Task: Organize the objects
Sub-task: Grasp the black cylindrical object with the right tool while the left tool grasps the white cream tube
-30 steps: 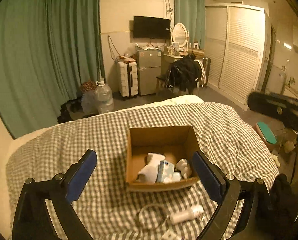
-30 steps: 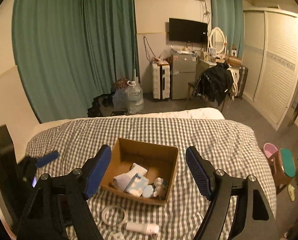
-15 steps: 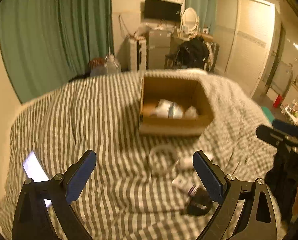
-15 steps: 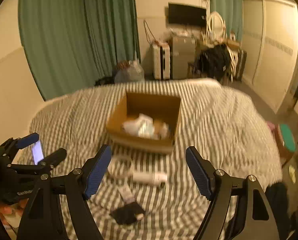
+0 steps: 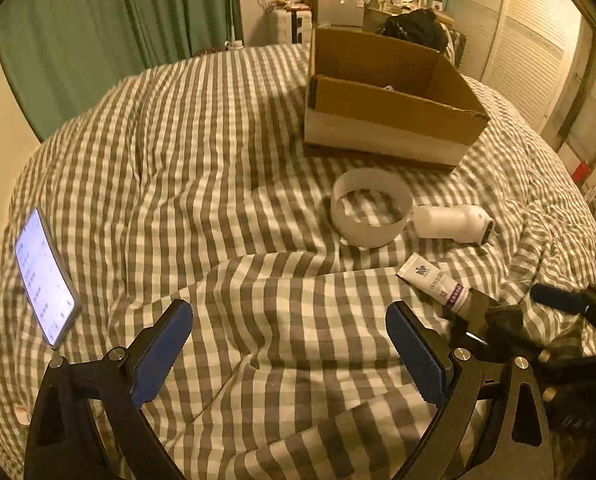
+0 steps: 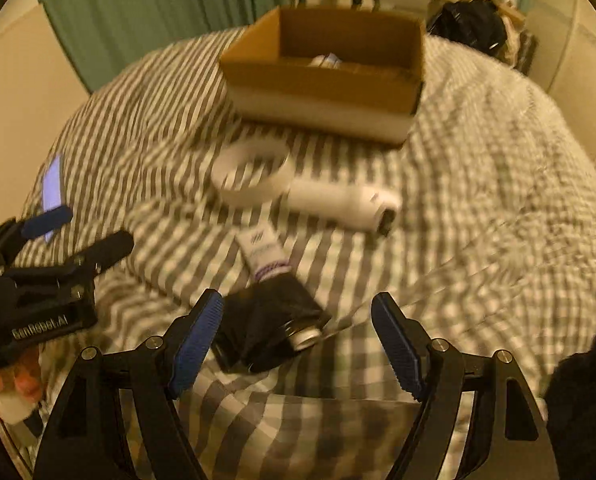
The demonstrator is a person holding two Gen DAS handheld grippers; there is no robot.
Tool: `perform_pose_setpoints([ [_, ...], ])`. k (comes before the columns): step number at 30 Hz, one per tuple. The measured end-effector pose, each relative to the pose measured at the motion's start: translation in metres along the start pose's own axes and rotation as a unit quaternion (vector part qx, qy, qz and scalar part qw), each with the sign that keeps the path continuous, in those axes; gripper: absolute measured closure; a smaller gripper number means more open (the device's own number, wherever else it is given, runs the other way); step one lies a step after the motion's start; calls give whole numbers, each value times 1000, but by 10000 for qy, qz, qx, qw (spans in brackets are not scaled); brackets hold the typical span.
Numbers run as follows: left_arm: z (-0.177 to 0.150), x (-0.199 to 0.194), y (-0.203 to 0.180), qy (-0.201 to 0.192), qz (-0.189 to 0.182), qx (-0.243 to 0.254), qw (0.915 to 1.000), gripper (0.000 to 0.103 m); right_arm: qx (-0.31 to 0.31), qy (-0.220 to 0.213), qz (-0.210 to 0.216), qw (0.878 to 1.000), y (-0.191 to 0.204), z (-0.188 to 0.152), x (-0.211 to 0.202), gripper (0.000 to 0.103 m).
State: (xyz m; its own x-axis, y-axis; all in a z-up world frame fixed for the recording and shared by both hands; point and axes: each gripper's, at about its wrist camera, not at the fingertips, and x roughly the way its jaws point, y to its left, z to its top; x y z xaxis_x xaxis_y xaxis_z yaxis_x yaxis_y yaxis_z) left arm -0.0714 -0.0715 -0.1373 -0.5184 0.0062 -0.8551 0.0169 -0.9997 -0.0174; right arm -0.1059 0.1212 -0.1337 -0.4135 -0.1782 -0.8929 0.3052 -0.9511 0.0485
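Bed [image 5: 218, 152] holds one box [image 5: 382, 120], ring [image 5: 370, 212], bottle [image 5: 450, 222], tube [image 5: 434, 282].

An open brown cardboard box [image 6: 326, 80] sits farthest ahead of the right gripper [image 6: 296, 344], a few pale items inside. Nearer lie a white ring-shaped band [image 6: 252, 178] standing on edge, a white bottle [image 6: 338, 202] on its side just beside it, then a white tube [image 6: 264, 254]. A black pouch [image 6: 266, 326] lies between the spread jaws.
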Motion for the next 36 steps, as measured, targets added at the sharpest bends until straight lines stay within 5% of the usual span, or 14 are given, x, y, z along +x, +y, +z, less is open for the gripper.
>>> perform_pose_setpoints([
  [15,2,24,-3,323,3,82,9994,3,18,906,735,9932,3,-7,56,23],
  [17,2,24,-3,336,22,100,9994,3,28,822,708,9941,3,-8,54,30],
  [28,5,6,-23,183,-11,294,9994,3,-458,106,178,9987,12,-3,-7,30],
  [36,8,2,-67,208,-273,471,9983,3,-26,-446,-170,9989,-26,2,-51,30],
])
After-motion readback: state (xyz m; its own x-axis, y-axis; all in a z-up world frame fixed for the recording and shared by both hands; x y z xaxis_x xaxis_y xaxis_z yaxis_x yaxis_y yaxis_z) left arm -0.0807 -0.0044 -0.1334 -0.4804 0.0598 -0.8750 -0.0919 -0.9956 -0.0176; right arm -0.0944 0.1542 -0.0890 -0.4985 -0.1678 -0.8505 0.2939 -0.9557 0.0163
